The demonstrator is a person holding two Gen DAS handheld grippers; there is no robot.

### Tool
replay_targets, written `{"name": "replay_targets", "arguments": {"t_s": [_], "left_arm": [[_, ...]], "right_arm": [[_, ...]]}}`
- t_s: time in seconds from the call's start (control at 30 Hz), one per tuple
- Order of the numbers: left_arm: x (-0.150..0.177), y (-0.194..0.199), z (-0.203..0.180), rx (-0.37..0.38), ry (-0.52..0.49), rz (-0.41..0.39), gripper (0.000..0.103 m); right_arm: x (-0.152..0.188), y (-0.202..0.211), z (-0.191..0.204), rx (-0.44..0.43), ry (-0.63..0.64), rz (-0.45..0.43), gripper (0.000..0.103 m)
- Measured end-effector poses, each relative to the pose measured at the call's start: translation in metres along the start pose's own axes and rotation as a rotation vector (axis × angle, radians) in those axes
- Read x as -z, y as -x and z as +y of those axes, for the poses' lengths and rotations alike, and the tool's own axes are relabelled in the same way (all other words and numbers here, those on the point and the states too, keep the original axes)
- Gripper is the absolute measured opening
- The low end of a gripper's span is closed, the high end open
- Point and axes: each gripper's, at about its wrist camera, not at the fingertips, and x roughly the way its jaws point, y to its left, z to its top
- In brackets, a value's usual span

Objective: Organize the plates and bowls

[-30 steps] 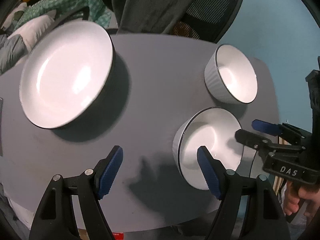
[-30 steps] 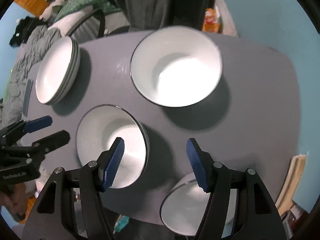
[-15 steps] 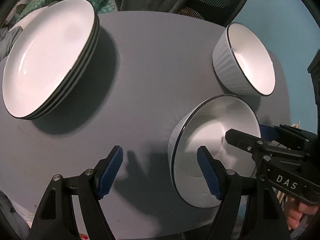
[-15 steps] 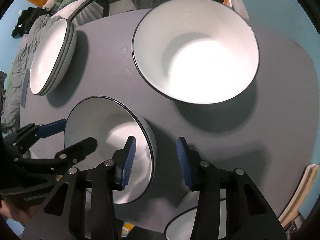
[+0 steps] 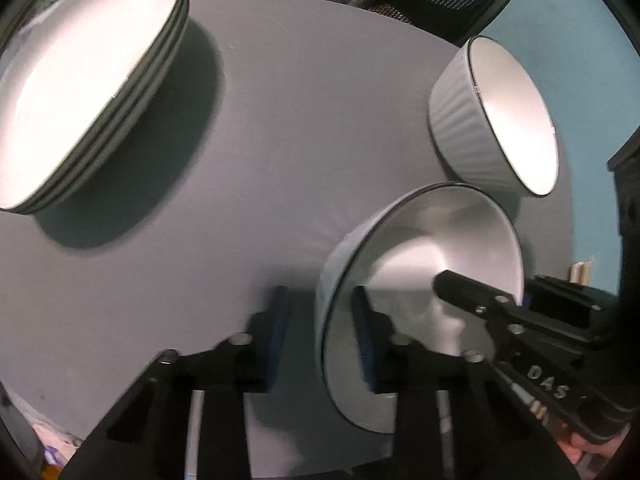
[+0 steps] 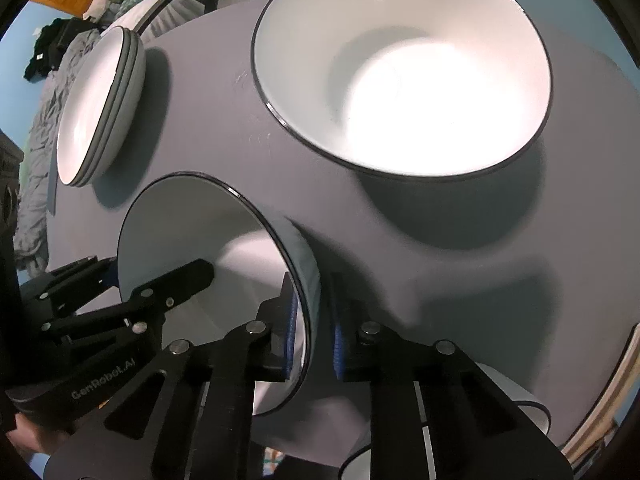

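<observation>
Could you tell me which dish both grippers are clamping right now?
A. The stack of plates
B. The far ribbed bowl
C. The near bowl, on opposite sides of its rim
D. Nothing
C: the left gripper and the right gripper each straddle the near bowl's rim from opposite sides.

Bowls and the stack of plates are all white inside with thin black rims, and the far bowl has pale grey ribbing outside. Table is flat grey, wall is teal. Both grippers are black with blue pads.
</observation>
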Motion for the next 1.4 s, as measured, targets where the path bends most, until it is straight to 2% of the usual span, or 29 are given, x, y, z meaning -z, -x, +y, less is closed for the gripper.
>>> {"name": "replay_targets", "arguments": {"t_s": [0.07,0.37,0.6,0.67,0.8,1.03,1.4], "left_arm": [[-0.001,0.002,-0.001,0.008,0.008,0.007,0.016],[-0.002,0.001,-0.009,-0.014,0.005,0.011,0.009],[-0.005,-0.001,-0.004,-0.020,0.012,0.023,0.008],[-0.004,0.002,-0.004,-0.018,0.013,0.026,0.008],[-0.009,0.010,-0.004,-0.010,0.013,0.029,0.008],[-0.021,0.027,-0.007,0.012,0.007,0.010,0.008],[-0.051,0.067,-0.029,0.044,-0.031,-0.060,0.008]], "right_arm": [[0.002,0.003,-0.003,0.002,-0.002,-0.004,0.013],[0.004,0.008,-0.004,0.023,-0.028,-0.019,0.009],[0.007,0.004,0.012,0.046,-0.025,-0.031,0.008],[0.006,-0.003,0.028,0.044,-0.030,-0.036,0.008],[0.002,0.002,0.030,0.034,-0.048,-0.044,0.008],[0.002,0.023,0.031,0.044,-0.035,-0.070,0.008],[0.000,0.062,0.027,0.038,-0.067,-0.131,0.007]]}}
